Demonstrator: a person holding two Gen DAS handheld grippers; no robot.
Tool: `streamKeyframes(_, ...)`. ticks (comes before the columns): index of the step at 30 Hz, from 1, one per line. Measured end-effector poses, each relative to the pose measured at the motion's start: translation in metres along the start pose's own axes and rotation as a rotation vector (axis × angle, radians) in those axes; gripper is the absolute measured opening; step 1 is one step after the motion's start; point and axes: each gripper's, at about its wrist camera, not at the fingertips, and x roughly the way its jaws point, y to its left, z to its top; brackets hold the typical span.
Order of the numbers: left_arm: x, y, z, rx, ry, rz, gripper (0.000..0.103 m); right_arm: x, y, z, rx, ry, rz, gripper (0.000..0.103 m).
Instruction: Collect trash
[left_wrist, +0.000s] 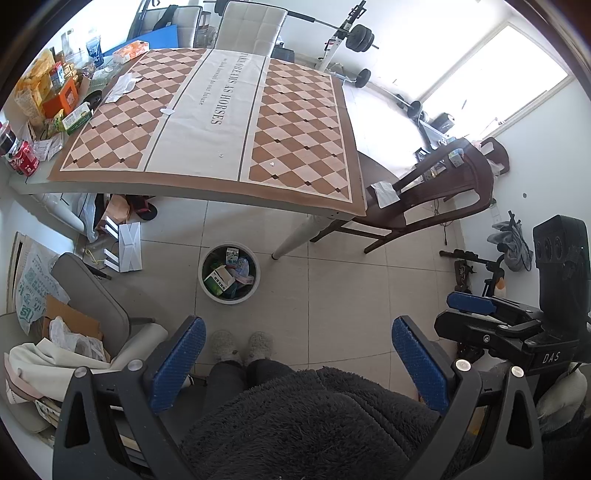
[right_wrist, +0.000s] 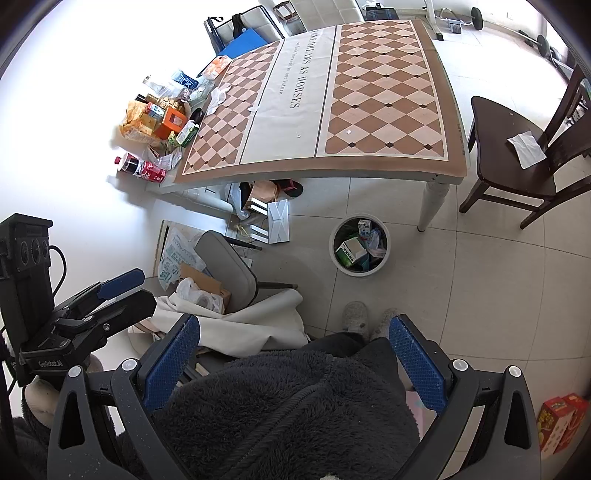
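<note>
Left wrist view, from left to right. At the far left edge of the frame, snack packets (left_wrist: 35, 86), an orange box (left_wrist: 63, 98) and a red can (left_wrist: 26, 159) crowd the end of the counter (left_wrist: 184, 190). A checked cloth (left_wrist: 221, 122) covers most of the counter; a crumpled tissue (left_wrist: 122, 85) lies on it at upper left, and small white scraps (left_wrist: 168, 110) sit near its middle. Below the counter, at frame centre, a round bin (left_wrist: 229, 274) stands on the tiled floor, holding cartons and wrappers. At bottom centre the left tongs (left_wrist: 297, 363) are spread wide with nothing between them, over a dark fleece garment (left_wrist: 303, 424) and two slippers (left_wrist: 242, 345). To the right, a dark wooden chair (left_wrist: 436, 192) carries a white paper (left_wrist: 386, 192) on its seat. At lower right the right tongs (left_wrist: 476, 306) show side on; from here I cannot tell their state.

Right wrist view. At lower left the left tongs (right_wrist: 122, 286) appear side on. The snack heap (right_wrist: 155, 118) sits at upper left, the cloth (right_wrist: 332, 99) at top centre, the bin (right_wrist: 359, 244) right of centre. The right tongs (right_wrist: 293, 363) at the bottom are spread wide and empty. The chair (right_wrist: 517, 162) with its paper (right_wrist: 526, 146) is at the right edge.
</note>
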Motion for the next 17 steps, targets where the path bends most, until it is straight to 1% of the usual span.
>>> streamKeyframes(13, -0.0004, 0.0006, -0.0011, 0.001, 0.0, 0.004, 0.103, 0.0005, 0.0002, -0.0004, -0.001, 0.0, 0.002, 0.103)
streamKeyframes(17, -0.0047, -0.0059, -0.0042, 0.005, -0.005, 0.003, 0.103, 0.0, -0.0014, -0.0024, -0.002, 0.003, 0.004, 0.103)
